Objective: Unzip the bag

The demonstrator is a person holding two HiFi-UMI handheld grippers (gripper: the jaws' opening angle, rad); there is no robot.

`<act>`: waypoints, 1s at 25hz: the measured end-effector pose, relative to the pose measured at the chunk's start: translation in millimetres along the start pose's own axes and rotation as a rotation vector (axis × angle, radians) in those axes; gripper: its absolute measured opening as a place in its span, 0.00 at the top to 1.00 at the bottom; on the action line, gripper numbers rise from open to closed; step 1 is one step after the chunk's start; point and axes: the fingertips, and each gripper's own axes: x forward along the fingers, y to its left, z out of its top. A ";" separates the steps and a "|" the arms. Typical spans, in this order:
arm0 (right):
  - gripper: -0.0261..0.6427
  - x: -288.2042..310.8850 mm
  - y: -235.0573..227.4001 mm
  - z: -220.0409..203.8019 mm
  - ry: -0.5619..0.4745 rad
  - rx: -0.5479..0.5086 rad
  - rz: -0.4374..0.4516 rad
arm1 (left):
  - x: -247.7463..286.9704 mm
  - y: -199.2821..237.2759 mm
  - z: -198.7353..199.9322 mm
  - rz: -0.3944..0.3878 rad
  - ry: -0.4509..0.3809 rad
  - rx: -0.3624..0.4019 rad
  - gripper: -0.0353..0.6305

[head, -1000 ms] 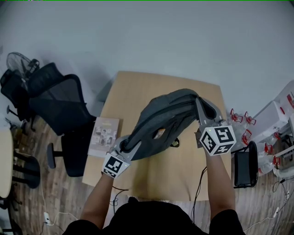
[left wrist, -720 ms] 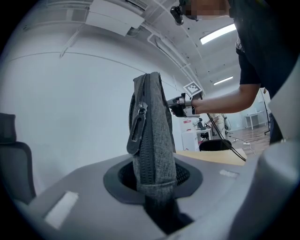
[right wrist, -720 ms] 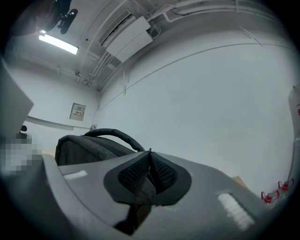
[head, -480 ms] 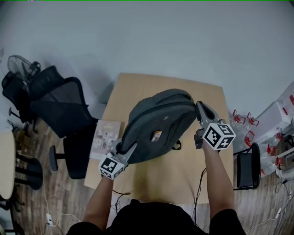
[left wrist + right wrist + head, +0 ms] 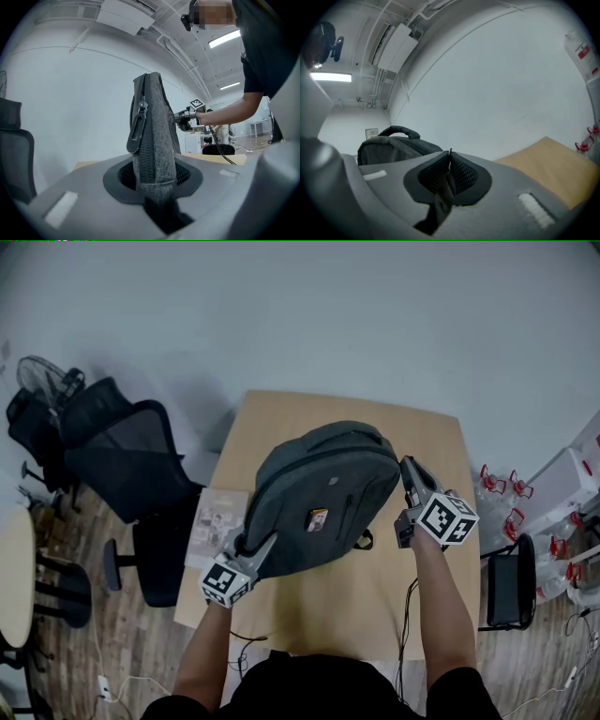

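Note:
A grey backpack (image 5: 319,498) lies on the wooden table (image 5: 375,606), a small orange tag on its front. My left gripper (image 5: 262,545) holds its near left corner. In the left gripper view the jaws (image 5: 154,180) are shut on a fold of grey fabric (image 5: 157,140) with a zip running along it, and a dark zip pull (image 5: 136,133) hangs beside it. My right gripper (image 5: 407,470) sits at the bag's right edge. In the right gripper view its pads (image 5: 449,173) are pressed together with only a thin sliver between them, and the bag (image 5: 393,145) is off to the left.
A black office chair (image 5: 122,465) stands left of the table. A booklet (image 5: 211,526) lies at the table's left edge. Right of the table are a black case (image 5: 511,587) and white racks with red clips (image 5: 506,486). Cables trail on the wooden floor.
The bag, held up and folded between both grippers a second ago, has come down to rest on the table. The right gripper sank and rolled, and the left shifted slightly.

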 end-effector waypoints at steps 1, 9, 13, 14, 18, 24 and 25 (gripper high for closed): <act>0.94 -0.1 -5.5 -7.4 0.009 0.020 -0.005 | -0.2 0.9 -1.9 -0.001 -0.004 0.003 0.76; 0.94 -1.6 -29.6 -51.1 0.030 0.131 -0.039 | -0.3 8.9 -3.7 0.023 0.002 -0.020 0.76; 0.94 -2.9 -38.0 -70.7 0.015 0.244 -0.045 | -1.5 10.4 -3.4 0.033 0.008 -0.038 0.76; 0.94 -2.9 -39.0 -74.5 0.008 0.283 -0.045 | -0.9 10.4 -3.8 0.032 0.010 -0.036 0.76; 0.93 -2.9 -43.6 -88.2 -0.012 0.380 -0.056 | 1.1 12.2 -6.7 0.030 0.008 -0.020 0.76; 0.93 -6.8 -48.3 -108.5 -0.002 0.405 -0.069 | 1.7 12.4 -5.8 0.040 0.014 -0.029 0.76; 0.93 -6.7 -48.3 -109.3 -0.001 0.404 -0.069 | 1.9 12.5 -6.1 0.040 0.014 -0.028 0.76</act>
